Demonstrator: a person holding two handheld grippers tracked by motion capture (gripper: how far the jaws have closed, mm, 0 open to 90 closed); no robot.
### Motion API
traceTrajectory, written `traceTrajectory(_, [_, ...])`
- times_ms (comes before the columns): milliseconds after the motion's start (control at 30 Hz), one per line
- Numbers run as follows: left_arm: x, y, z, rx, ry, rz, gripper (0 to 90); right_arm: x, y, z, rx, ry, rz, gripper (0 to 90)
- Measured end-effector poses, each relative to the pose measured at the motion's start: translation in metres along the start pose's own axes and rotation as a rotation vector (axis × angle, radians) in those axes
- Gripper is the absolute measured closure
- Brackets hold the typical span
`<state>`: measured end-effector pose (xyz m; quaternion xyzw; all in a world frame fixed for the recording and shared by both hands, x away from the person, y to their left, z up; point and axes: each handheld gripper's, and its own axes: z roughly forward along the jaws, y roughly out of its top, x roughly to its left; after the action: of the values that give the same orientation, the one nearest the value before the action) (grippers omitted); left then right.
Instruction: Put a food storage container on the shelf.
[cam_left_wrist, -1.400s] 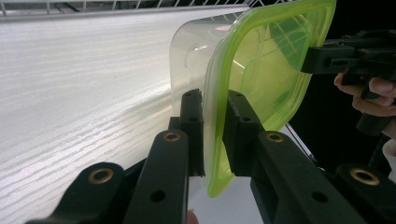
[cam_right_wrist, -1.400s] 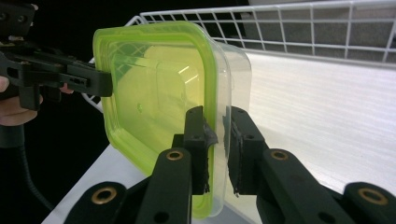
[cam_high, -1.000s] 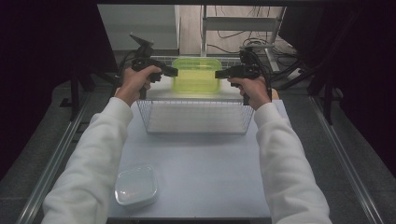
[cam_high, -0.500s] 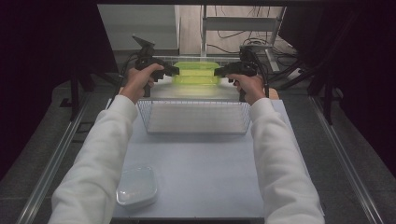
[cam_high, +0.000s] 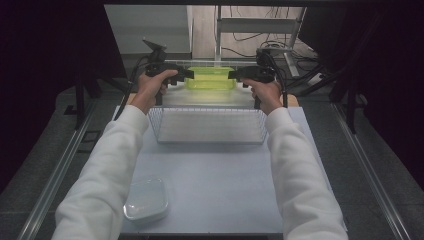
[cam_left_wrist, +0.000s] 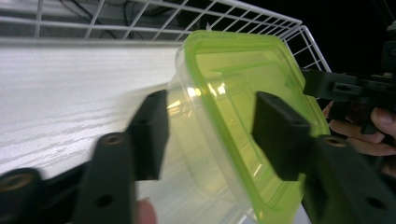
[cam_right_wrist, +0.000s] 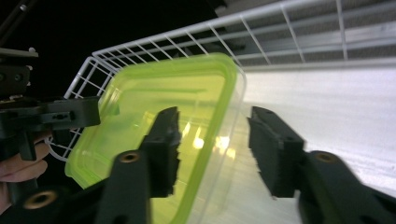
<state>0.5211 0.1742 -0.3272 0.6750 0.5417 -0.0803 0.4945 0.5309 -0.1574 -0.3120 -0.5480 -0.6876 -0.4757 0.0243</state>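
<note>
A clear food container with a lime-green lid (cam_high: 210, 78) hangs level over the far end of a white wire basket (cam_high: 210, 126). My left gripper (cam_high: 189, 75) holds its left end and my right gripper (cam_high: 231, 75) its right end. In the left gripper view the jaws of the left gripper (cam_left_wrist: 210, 135) straddle the container (cam_left_wrist: 224, 93), one on the lid and one under the clear body. The right gripper view shows the right gripper (cam_right_wrist: 212, 144) clamped the same way on the container (cam_right_wrist: 163, 98), with the basket's rim (cam_right_wrist: 187, 35) behind it.
A shallow clear tray (cam_high: 146, 199) lies near the front left corner of the pale table (cam_high: 220, 190). The basket's front wall stands between my forearms. Cables and a metal frame (cam_high: 260, 25) lie beyond the table, with dark curtains at both sides.
Both grippers have carried the container slightly farther from me. Its lid now looks flatter, so it has levelled out or come down a little.
</note>
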Motion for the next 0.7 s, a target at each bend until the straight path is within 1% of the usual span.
traceTrajectory(33, [-0.002, 0.000, -0.002, -0.011, -0.005, 0.008, 40.2, 0.002, 0.000, -0.002, -0.017, 0.005, -0.007, 47.8])
traceTrajectory(100, [-0.006, 0.000, -0.008, -0.040, 0.003, 0.030, 35.2, 0.006, 0.000, -0.007, -0.045, 0.015, -0.029, 43.8])
traceTrajectory(133, [-0.008, -0.001, -0.012, -0.054, -0.002, 0.039, 33.6, 0.009, 0.000, -0.010, -0.054, 0.013, -0.042, 42.0])
traceTrajectory(167, [-0.009, -0.001, -0.016, -0.064, 0.004, 0.048, 32.6, 0.012, -0.001, -0.013, -0.061, 0.008, -0.062, 40.1])
traceTrajectory(200, [-0.009, -0.001, -0.016, -0.064, 0.004, 0.048, 31.3, 0.012, -0.001, -0.013, -0.061, 0.008, -0.062, 40.1])
traceTrajectory(233, [-0.013, -0.004, -0.023, -0.073, 0.023, 0.084, 30.5, 0.018, -0.003, -0.020, -0.072, -0.041, -0.116, 36.2])
traceTrajectory(267, [-0.013, -0.004, -0.023, -0.073, 0.023, 0.084, 30.2, 0.018, -0.003, -0.020, -0.072, -0.041, -0.116, 36.2])
traceTrajectory(300, [-0.018, -0.008, -0.030, -0.075, 0.043, 0.120, 30.0, 0.024, -0.006, -0.028, -0.081, -0.090, -0.195, 34.3])
traceTrajectory(333, [-0.021, -0.011, -0.034, -0.074, 0.048, 0.141, 29.9, 0.026, -0.007, -0.031, -0.082, -0.102, -0.221, 33.7])
traceTrajectory(367, [-0.021, -0.011, -0.034, -0.074, 0.048, 0.141, 29.9, 0.028, -0.009, -0.036, -0.076, -0.122, -0.259, 32.7])
traceTrajectory(400, [-0.023, -0.015, -0.039, -0.070, 0.056, 0.160, 29.9, 0.031, -0.012, -0.040, -0.073, -0.137, -0.294, 32.4])
traceTrajectory(433, [-0.025, -0.018, -0.043, -0.066, 0.073, 0.178, 29.9, 0.031, -0.012, -0.040, -0.073, -0.137, -0.294, 32.4])
traceTrajectory(467, [-0.029, -0.028, -0.053, -0.065, 0.101, 0.213, 30.1, 0.034, -0.019, -0.051, -0.071, -0.140, -0.357, 31.2])
traceTrajectory(533, [-0.030, -0.039, -0.063, -0.072, 0.085, 0.224, 29.8, 0.036, -0.027, -0.062, -0.072, -0.126, -0.395, 31.2])
traceTrajectory(567, [-0.031, -0.045, -0.067, -0.073, 0.090, 0.230, 29.7, 0.037, -0.031, -0.067, -0.070, -0.115, -0.407, 31.2])
traceTrajectory(600, [-0.031, -0.045, -0.067, -0.073, 0.090, 0.230, 29.5, 0.037, -0.031, -0.067, -0.070, -0.115, -0.407, 31.2])
traceTrajectory(633, [-0.032, -0.054, -0.072, -0.069, 0.093, 0.241, 29.4, 0.036, -0.043, -0.077, -0.062, -0.100, -0.437, 31.2])
traceTrajectory(667, [-0.031, -0.067, -0.077, -0.071, 0.097, 0.243, 29.3, 0.035, -0.047, -0.080, -0.062, -0.094, -0.443, 31.2])
traceTrajectory(700, [-0.031, -0.067, -0.077, -0.071, 0.097, 0.243, 29.1, 0.035, -0.047, -0.080, -0.062, -0.094, -0.443, 31.2])
